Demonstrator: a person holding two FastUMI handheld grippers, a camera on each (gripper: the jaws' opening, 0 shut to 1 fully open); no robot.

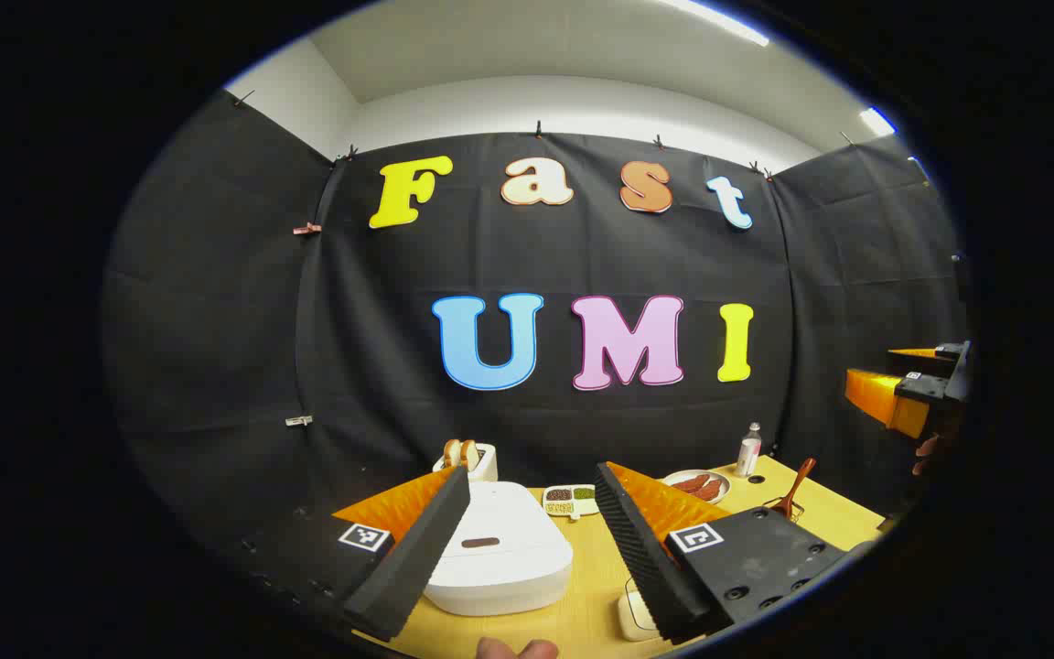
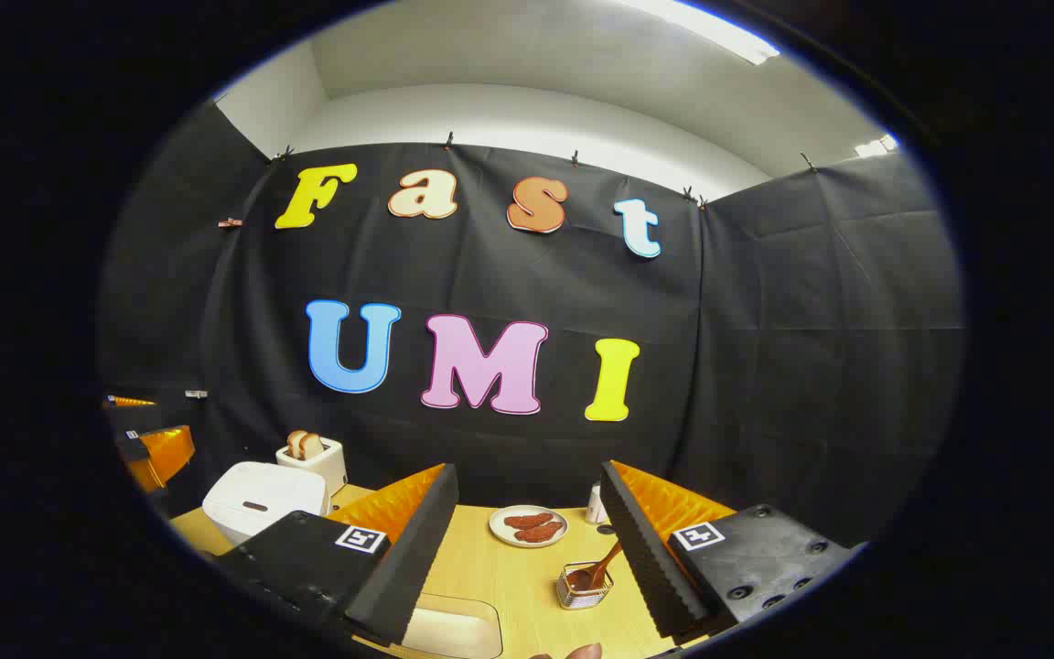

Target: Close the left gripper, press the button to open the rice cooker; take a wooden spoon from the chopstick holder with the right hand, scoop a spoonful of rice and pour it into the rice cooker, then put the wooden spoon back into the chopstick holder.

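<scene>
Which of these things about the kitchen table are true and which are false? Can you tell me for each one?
1. The rice cooker has its lid shut. True.
2. The wooden spoon is held in the right gripper. False: it stands in the chopstick holder, and the fingers are apart with nothing between them.
3. Bread slices stick up out of the toaster. True.
4. The left gripper is pressing the cooker's button. False: its fingers are open and above the cooker, not touching it.
5. The plate is bare. False: reddish pieces of food lie on it.
</scene>
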